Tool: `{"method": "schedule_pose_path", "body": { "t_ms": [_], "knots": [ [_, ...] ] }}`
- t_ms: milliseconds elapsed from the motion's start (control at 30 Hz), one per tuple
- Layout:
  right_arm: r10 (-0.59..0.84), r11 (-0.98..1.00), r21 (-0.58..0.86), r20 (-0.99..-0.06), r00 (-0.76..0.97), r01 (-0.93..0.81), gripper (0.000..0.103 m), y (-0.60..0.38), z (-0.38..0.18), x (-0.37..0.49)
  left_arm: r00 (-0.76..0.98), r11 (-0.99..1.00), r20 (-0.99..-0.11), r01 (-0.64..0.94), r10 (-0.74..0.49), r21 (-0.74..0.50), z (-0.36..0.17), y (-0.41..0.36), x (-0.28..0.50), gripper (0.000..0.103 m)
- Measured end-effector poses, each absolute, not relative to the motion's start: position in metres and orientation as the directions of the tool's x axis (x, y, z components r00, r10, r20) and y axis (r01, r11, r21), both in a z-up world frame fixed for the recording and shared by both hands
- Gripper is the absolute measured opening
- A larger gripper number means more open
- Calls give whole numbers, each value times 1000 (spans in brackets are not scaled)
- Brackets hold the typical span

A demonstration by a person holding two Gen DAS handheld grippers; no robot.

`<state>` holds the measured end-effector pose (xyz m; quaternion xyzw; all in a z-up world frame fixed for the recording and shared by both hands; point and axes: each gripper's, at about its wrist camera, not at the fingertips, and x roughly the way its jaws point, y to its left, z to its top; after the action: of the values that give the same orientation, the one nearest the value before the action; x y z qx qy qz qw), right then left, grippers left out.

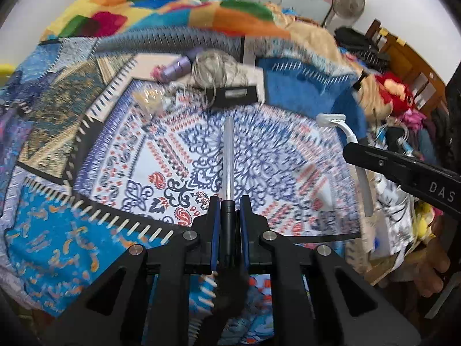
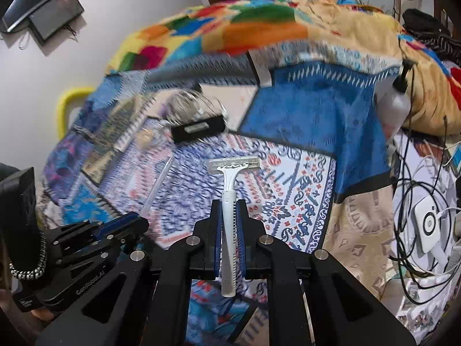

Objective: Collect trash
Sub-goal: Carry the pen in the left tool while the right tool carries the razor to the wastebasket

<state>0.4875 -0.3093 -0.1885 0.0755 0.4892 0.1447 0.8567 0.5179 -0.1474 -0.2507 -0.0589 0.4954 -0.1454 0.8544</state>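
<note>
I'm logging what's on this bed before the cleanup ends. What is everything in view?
pen: one, clear barrel with black end, held in the left gripper
razor: one, white disposable, held in the right gripper
black box: one, black with pale label, on the bedspread far side
wire coil: one, silvery, behind the black box
purple spool: one, purple, left of the wire coil
bedspread: one, blue, white and red patchwork print, under everything
blanket: one, multicoloured, bunched behind
spray bottle: one, white, right edge
cables: several, black and white, right side
left gripper: shut on pen
right gripper: shut on razor
</note>
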Motion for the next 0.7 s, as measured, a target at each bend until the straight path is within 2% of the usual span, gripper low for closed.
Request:
{"method": "schedule_pose_path", "body": {
  "t_ms": [367,700],
  "knots": [
    [351,936,251,-712,607,-247,9,-297,-92,429,629,960,-725,192,-280,-205,-136,-128,446,12],
    [407,912,236,-633,659,-336,9,-269,-32,360,731,970,-640,152,-238,-187,-65,-92,354,12]
  ]
}}
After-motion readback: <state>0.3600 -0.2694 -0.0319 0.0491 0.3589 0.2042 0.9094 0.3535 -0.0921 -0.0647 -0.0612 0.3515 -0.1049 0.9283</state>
